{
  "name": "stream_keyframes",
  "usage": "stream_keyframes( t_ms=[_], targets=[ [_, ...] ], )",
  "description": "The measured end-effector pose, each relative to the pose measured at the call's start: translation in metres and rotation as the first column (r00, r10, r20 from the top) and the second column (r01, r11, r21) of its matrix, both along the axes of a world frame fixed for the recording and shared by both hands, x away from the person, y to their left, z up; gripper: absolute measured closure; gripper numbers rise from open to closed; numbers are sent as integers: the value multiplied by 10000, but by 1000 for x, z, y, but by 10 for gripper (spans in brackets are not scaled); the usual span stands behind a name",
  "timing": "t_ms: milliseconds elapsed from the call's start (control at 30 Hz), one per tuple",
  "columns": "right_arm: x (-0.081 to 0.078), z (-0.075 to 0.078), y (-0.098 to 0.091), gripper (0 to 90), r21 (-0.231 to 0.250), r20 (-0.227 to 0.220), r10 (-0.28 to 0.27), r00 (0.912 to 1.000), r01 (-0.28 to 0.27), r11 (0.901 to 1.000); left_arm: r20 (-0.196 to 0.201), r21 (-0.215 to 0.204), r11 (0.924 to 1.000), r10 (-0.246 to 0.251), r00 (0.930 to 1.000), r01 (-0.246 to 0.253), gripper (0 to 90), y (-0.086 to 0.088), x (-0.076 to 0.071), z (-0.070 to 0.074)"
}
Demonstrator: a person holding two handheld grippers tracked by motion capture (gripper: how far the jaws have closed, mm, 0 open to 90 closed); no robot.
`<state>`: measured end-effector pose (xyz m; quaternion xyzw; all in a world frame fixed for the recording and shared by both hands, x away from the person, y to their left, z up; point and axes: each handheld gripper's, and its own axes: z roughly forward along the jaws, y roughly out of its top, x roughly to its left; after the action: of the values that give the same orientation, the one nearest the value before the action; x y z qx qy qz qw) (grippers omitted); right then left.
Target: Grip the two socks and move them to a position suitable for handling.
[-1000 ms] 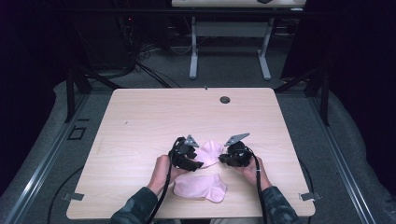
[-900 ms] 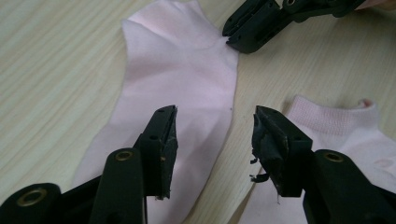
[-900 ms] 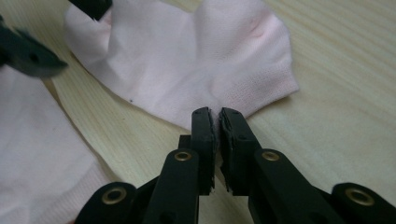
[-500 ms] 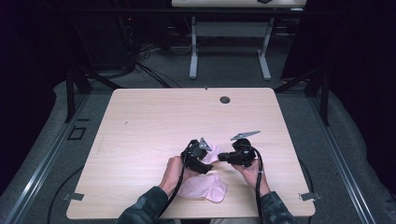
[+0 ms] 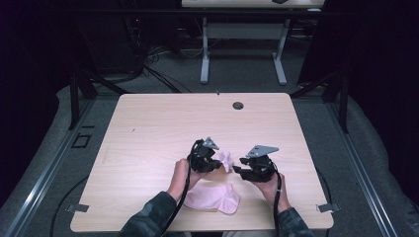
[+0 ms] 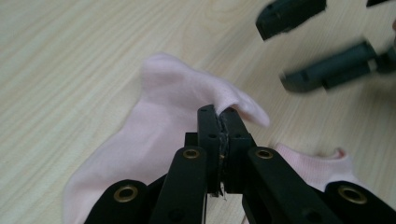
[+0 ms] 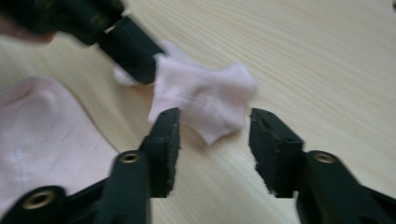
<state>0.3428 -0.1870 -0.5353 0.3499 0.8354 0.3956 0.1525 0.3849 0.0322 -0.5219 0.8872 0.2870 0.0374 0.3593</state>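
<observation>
Pink sock (image 5: 213, 196) flat on the pale wood-grain table (image 5: 148, 128), near the front edge, between the forearms. Soft knit, matte, rounded at the toe, a ribbed cuff just visible in the left gripper view. A second bit of pink fabric (image 5: 226, 159) lifted off the table, pinched and crumpled into a small knot with stubby flaps sticking out.

Left gripper (image 6: 219, 116) clamped tight on that fabric, black plastic jaws pressed together, brass rivets showing at the pivots, thin cloth folded over the tips. Just closed down within the last half second, cloth caught between.

Right gripper (image 7: 214, 135) let go: jaws spread apart, blocky black pads with rough edges either side of the hanging flap (image 7: 205, 100), not touching it. Just opened, nothing pressed between.

In the high view, left gripper (image 5: 210, 160) and right gripper (image 5: 249, 170) now sit a little apart, the pink knot at the left one's tip. Half a second ago, tips almost meeting over the cloth; a second ago, both lower and right on the sock, more pink spread between them. Flat sock on the table roughly where it was. Small dark round hole (image 5: 238, 105) near the far edge unchanged.
</observation>
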Motion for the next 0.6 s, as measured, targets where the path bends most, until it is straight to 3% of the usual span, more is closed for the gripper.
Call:
stream_keyframes(
  t_ms=[133,167,267,367,433,500,567,600],
  targets=[
    [-13,3,23,414,-897,1218,599,9907,-491,9948,-207,-408,9988,249,9995,-258,890,1,4,13],
    [-13,3,23,414,-897,1218,599,9907,-491,9948,-207,-408,9988,249,9995,-258,889,1,4,13],
    [-13,-1,39,404,-1506,1712,581,9835,-321,9881,-344,-544,9981,276,9990,-295,888,1,7,19],
    [-11,-2,39,630,-1358,2032,163,9790,117,9907,-368,-544,9982,238,9990,-258,886,3,8,20],
    [-9,1,34,764,-1137,1983,56,9801,174,9934,-495,-682,9976,49,9988,-83,884,5,9,19],
    [-7,3,30,845,-940,1918,11,9814,172,9954,-480,-722,9974,-23,9988,-12,882,6,8,18],
    [-5,6,26,874,-682,1783,-46,9840,170,9975,-545,-857,9963,-157,9984,110,875,7,8,16],
    [-4,7,24,881,-550,1657,-9,9862,102,9984,-474,-719,9974,-79,9988,45,872,6,7,15]
  ],
)
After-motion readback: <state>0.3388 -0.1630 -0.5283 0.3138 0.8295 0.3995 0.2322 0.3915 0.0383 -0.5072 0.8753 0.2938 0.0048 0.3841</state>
